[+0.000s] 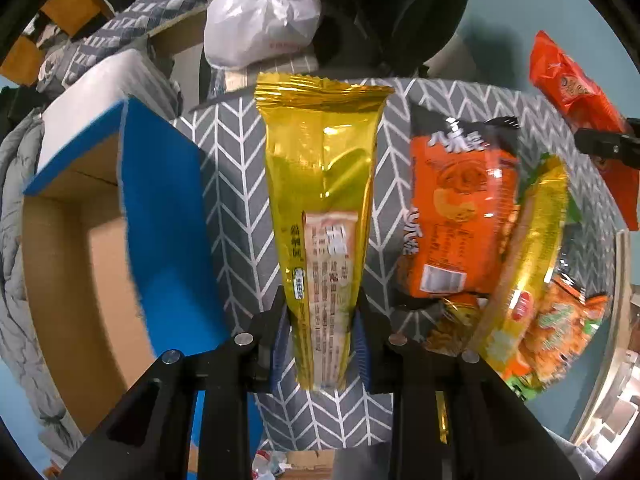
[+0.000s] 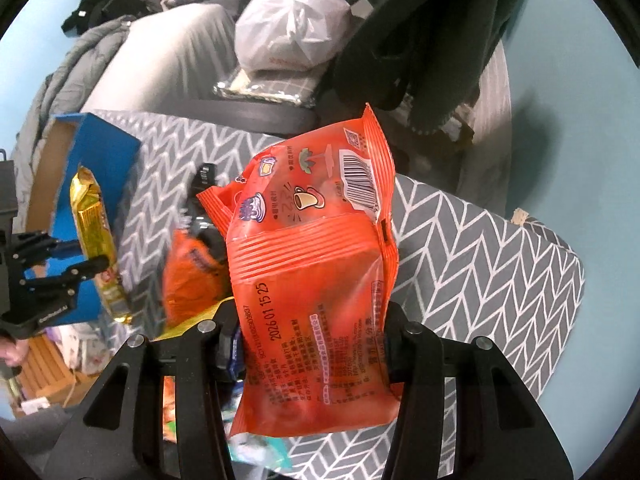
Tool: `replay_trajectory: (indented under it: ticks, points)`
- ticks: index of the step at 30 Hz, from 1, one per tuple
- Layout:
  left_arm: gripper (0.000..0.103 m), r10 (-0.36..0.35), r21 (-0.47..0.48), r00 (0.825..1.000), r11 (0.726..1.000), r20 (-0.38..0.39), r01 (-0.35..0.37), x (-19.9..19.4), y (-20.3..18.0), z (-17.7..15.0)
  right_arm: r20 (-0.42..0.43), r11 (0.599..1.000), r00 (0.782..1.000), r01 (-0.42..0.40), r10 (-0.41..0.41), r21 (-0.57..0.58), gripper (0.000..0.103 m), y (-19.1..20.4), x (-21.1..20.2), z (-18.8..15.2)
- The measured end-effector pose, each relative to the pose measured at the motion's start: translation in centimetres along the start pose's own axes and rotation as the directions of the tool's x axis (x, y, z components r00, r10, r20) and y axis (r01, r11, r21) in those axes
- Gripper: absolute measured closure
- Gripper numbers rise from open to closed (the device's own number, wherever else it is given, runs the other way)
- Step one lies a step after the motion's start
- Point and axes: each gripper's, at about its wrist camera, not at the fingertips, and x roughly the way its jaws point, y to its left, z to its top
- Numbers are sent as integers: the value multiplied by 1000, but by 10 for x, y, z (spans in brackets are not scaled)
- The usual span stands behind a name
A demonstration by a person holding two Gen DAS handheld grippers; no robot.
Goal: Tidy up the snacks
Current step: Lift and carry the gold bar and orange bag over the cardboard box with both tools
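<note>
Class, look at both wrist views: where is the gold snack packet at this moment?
The gold snack packet is clamped in the left gripper, lifted above the grey chevron cloth, between the blue box on its left and the orange snack packs on its right.

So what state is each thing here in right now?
Left gripper: shut on gold packet.
Gold packet: held, lifted off the cloth.
Right gripper: shut on red bag.
Red bag: held, lifted.
Blue box: open.
Orange packet: lying on the cloth.
</note>
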Motion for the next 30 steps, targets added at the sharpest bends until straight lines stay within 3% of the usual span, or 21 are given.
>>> replay_trajectory:
  ticks: [15,30]
  points:
    - [74,-28,28,993,999,113,25,-65,4,-21,82,995,993,-78,84,-67,54,76,-47,-13]
    - [74,-83,-22,979,996,185,88,-137,53,-42,100,973,984,-124,146,-197,54,156,-67,5]
